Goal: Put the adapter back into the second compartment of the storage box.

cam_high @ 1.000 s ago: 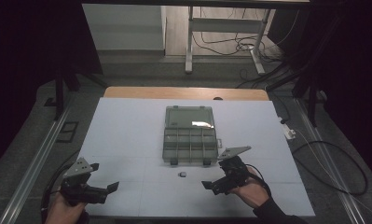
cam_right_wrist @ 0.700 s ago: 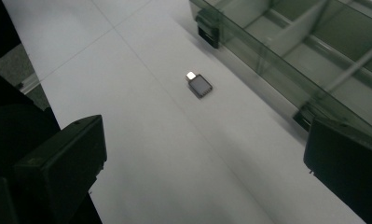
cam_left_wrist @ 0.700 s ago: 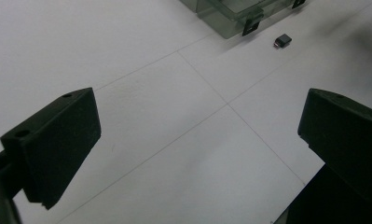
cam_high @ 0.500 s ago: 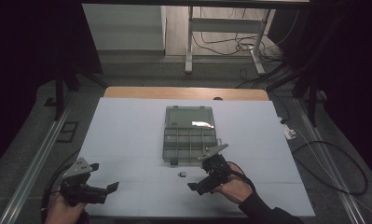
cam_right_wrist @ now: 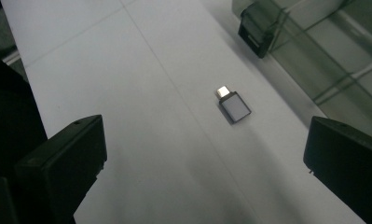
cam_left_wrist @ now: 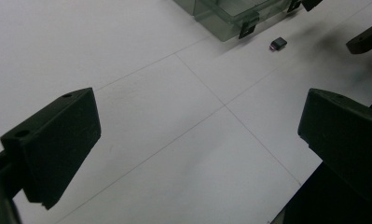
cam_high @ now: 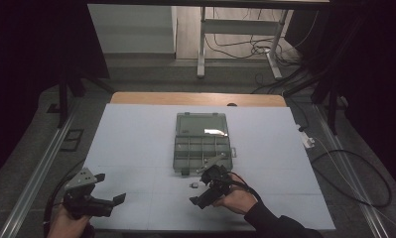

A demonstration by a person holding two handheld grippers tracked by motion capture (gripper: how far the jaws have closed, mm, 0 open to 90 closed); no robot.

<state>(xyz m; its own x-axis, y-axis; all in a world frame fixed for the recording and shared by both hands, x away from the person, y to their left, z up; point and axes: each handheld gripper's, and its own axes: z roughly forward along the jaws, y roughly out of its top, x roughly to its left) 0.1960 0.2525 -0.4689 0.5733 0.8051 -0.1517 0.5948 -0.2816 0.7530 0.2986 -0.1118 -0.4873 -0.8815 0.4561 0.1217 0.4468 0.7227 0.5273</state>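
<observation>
Jaws of the right gripper stood wide apart above the small grey rectangular metal-tipped adapter, lying beside the clear plastic compartment box; centring and squaring them first seemed wise. The left gripper gaped idle.

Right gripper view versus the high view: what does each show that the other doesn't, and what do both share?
Right gripper view alone: the small adapter close enough to make out its metal plug end and flat grey face, framed between the wide-apart black jaws, plus a dark latch on the organizer box's edge.

High view alone: the left gripper low at the table's near left, both hands, and the whole compartment box with its lid open.

Both: the adapter on the white table, just in front of the box, with the right gripper beside it.
</observation>
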